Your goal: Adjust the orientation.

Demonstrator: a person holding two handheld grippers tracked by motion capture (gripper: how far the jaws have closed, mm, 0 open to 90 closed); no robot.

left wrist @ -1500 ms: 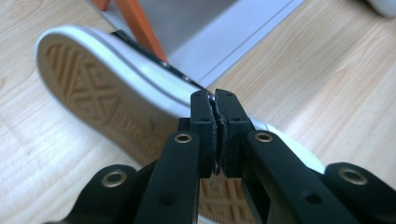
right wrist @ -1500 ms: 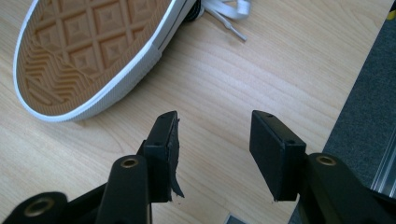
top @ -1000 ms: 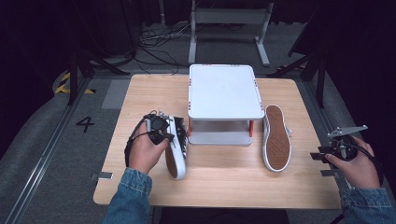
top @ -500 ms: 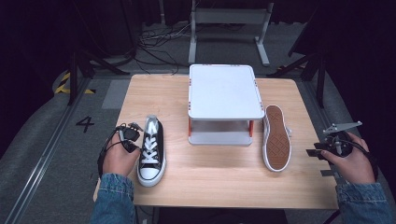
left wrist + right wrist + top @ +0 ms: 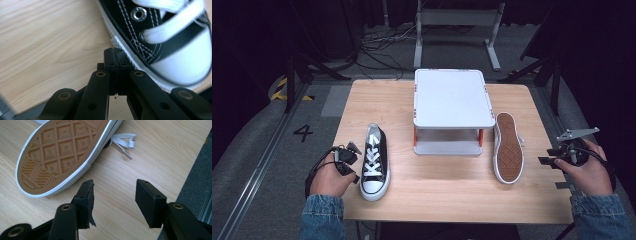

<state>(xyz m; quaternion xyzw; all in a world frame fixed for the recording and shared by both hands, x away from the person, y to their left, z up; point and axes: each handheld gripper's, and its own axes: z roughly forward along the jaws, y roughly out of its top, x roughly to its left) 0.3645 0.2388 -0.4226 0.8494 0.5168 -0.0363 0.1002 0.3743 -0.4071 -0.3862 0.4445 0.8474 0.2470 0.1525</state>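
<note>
Though nothing sits between its jaws, the left tool is fully closed, its tips pressed together just beside the white sole edge of the upright shoe. That shoe stands on the left of the tabletop, toe toward the person and laces up, and looks ready to be picked up; from the left gripper view the tips seem to touch the rubber rim near the toe cap, though the angle is too close to be sure of contact. Closed tips held low against the sole would suit nudging or steadying rather than grasping.

The right tool hangs past the right edge of the tabletop with its jaws parted and empty; they have just been opening, with nothing between them. In the right gripper view it points at the second shoe, which lies sole up beside the white rack, a loose lace trailing from under it. Turned over like that, it probably needs righting before it can join its partner.

The rack's lower shelf is in shadow, so what it holds, if anything, cannot be told. The second shoe's upper is hidden beneath its sole.
</note>
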